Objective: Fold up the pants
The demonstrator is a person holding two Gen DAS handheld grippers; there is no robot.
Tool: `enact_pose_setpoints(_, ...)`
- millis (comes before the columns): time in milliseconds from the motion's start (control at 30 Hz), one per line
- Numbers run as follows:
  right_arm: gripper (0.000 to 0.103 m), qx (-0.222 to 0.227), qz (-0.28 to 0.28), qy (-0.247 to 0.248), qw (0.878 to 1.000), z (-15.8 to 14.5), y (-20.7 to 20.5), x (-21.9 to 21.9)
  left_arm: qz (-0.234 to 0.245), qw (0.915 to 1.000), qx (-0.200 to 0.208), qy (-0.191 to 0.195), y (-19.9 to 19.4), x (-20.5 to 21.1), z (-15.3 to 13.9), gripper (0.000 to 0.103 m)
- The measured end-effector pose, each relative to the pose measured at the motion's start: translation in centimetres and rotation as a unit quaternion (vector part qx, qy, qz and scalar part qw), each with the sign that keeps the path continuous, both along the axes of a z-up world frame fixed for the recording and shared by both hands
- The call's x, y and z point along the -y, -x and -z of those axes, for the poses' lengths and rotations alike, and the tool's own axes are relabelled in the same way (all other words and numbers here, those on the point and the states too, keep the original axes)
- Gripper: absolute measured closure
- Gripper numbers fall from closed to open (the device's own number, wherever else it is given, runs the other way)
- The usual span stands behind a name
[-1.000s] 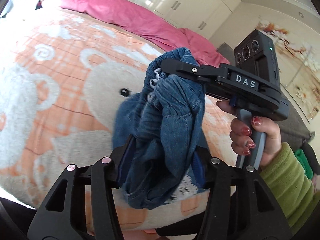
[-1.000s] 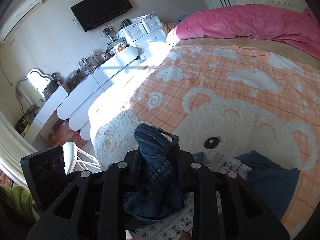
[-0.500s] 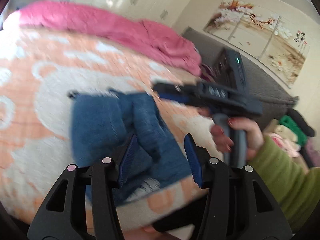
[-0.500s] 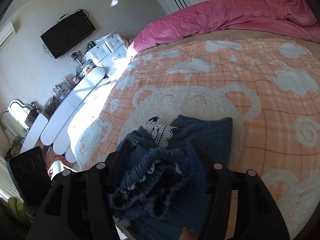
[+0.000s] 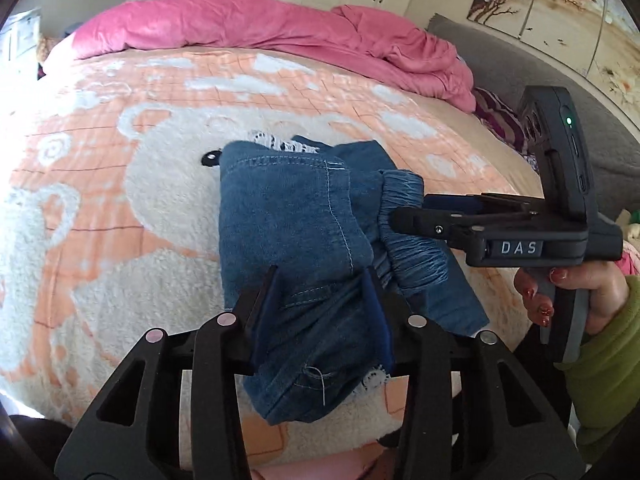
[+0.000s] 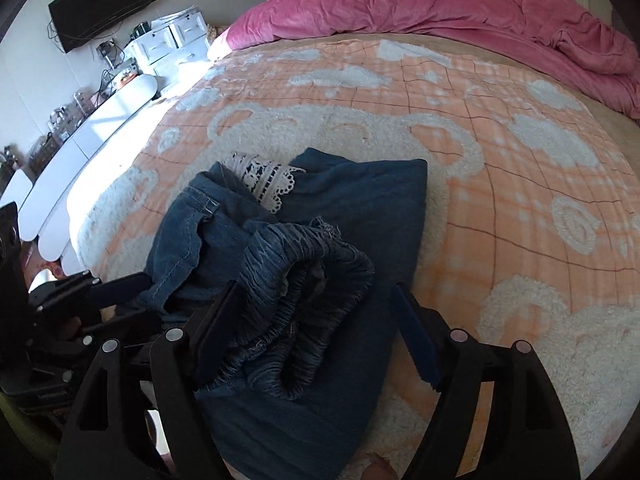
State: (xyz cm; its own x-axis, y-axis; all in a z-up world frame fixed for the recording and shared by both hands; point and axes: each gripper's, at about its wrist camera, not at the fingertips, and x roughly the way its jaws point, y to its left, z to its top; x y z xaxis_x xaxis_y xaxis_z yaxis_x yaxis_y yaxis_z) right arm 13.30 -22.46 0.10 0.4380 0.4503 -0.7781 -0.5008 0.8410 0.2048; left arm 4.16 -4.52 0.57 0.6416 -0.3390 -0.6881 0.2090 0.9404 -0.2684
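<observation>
Left gripper (image 5: 322, 312) is clenched on a bunched fold of the denim pants (image 5: 296, 220), its blue-padded fingers (image 5: 266, 316) pressed into cloth at the 6 o'clock edge of the left wrist view. Right gripper (image 6: 316, 324) stands released, jaws spread wide, one finger touching the elastic waistband (image 6: 308, 276) and the other clear of it on the flat denim. From the left camera that right gripper (image 5: 412, 216) reaches in from 3 o'clock, tips at the gathered waistband (image 5: 404, 236). The pants lie heaped on the peach bear-print blanket (image 6: 520, 200), white lace trim (image 6: 264, 180) showing at 11 o'clock. A pink duvet (image 6: 440, 12) is piled at 12 o'clock.
</observation>
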Motion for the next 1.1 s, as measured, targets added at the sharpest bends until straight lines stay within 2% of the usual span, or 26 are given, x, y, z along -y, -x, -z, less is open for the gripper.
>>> enact_pose_setpoints(133,0.028,0.006,0.015,-0.018,1.0,0.3,0.7,0.5,-0.001,1.0,0.001,0.002,-0.2,-0.3,0.6,0.069)
enact_pose_setpoints(267,0.027,0.044,0.022,-0.04,0.998,-1.1,2.5,0.8,-0.003,1.0,0.009,-0.003,0.0,-0.1,0.1,0.067)
enact_pose_setpoints(533,0.023,0.109,0.019,-0.066,0.992,-3.2,7.5,2.4,-0.009,0.9998,0.018,-0.008,0.1,-0.2,-0.6,0.057)
enact_pose_setpoints(733,0.023,0.143,-0.022,-0.019,0.989,-3.3,10.6,1.1,-0.022,0.9992,0.032,-0.011,0.4,-1.2,-1.1,0.045)
enact_pose_setpoints(833,0.023,0.159,-0.038,-0.011,0.986,-3.4,11.4,0.3,-0.036,0.9989,0.029,-0.011,0.3,-2.1,-1.1,0.044)
enact_pose_setpoints(967,0.023,0.181,-0.071,0.026,0.981,-3.1,12.5,-1.6,-0.054,0.9983,0.023,-0.009,0.1,-3.0,-1.0,0.042)
enact_pose_setpoints(1100,0.027,0.205,-0.103,0.06,0.971,-2.7,13.5,-3.5,-0.071,0.9972,-0.007,0.022,-0.9,-4.5,-0.5,0.04)
